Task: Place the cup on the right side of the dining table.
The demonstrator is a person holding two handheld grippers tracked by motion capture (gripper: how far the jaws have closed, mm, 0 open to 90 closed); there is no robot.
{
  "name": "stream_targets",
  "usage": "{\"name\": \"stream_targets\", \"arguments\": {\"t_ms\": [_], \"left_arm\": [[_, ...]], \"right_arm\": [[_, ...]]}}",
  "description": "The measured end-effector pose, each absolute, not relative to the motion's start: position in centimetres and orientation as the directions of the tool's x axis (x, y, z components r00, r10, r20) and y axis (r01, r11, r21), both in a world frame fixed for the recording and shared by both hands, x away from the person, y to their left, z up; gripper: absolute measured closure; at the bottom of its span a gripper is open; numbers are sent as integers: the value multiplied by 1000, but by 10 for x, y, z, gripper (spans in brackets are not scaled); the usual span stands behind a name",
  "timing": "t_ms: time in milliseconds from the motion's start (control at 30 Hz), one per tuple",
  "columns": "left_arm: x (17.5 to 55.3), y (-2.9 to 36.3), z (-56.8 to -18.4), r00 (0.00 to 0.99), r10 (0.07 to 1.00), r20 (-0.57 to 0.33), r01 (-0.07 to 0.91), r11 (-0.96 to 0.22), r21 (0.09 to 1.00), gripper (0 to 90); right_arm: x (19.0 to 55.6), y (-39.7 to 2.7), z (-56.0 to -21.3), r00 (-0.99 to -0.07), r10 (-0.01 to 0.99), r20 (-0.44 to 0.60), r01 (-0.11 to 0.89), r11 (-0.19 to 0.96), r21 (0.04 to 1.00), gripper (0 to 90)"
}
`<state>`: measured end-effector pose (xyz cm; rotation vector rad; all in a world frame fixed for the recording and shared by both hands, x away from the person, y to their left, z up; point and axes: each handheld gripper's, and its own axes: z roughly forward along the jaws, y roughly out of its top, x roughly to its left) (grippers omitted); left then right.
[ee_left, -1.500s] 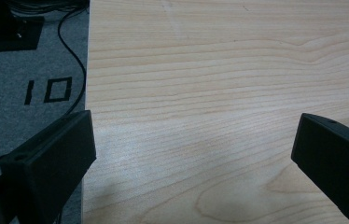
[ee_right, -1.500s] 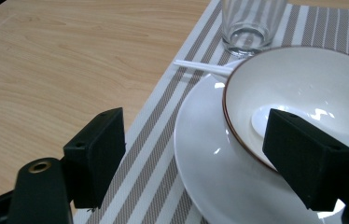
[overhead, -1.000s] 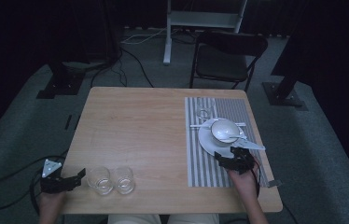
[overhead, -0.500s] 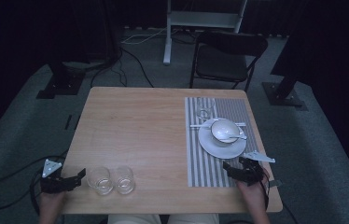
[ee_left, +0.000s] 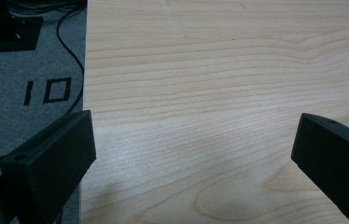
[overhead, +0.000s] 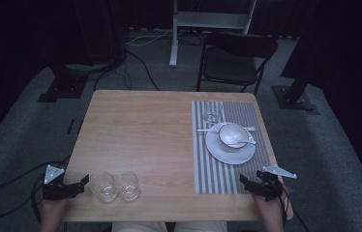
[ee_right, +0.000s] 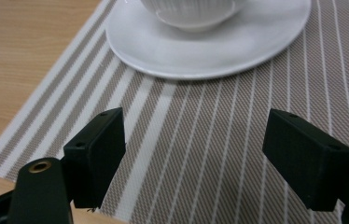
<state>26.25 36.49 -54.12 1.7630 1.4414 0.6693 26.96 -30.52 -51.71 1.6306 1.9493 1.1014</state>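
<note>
A white bowl (overhead: 232,135) with a spoon (overhead: 244,139) in it sits on a white plate (overhead: 231,150) on a striped placemat (overhead: 218,169) at the table's right. A small glass (overhead: 211,117) stands at the mat's far end. Two clear glasses (overhead: 104,186) (overhead: 128,185) stand near the front left edge. My left gripper (overhead: 83,184) (ee_left: 193,154) rests open just left of them, jaws over bare wood. My right gripper (overhead: 246,182) (ee_right: 193,154) is open at the mat's near edge, a short way in front of the plate (ee_right: 210,46) and bowl (ee_right: 193,11).
The wooden table (overhead: 145,135) has bare wood across its middle and left. A black folding chair (overhead: 234,60) and a white stand (overhead: 208,21) are behind the table. Cables (overhead: 5,193) lie on the grey carpet at the left.
My right gripper has drawn back from the plate toward the table's front edge. The left gripper and the two glasses have stayed where they were.
</note>
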Motion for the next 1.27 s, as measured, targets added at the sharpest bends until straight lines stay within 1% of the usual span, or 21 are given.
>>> {"name": "stream_targets", "arguments": {"t_ms": [400, 533, 600, 800, 1067, 1267], "left_arm": [[263, 364, -541, 230, 971, -60, 578, -87, 811, 2], [263, 364, -541, 231, 971, -58, 578, -89, 811, 1], [262, 364, -541, 232, 971, -58, 579, -90, 811, 2], [262, 364, -541, 227, 972, -58, 580, -87, 810, 1], [262, 364, -541, 226, 972, -58, 581, -87, 809, 2], [262, 364, -541, 228, 972, -60, 582, -87, 808, 1]], "right_arm": [[249, -325, -523, -234, 953, 193, 649, 6, 760, 204], [239, -338, -529, -202, 959, 198, 658, -17, 753, 204], [239, -338, -529, -202, 959, 198, 658, -17, 753, 204], [222, -357, -533, -142, 966, 214, 659, -68, 749, 205], [213, -370, -536, -111, 970, 217, 662, -91, 744, 205], [208, -380, -530, -83, 974, 213, 647, -110, 754, 206]]}}
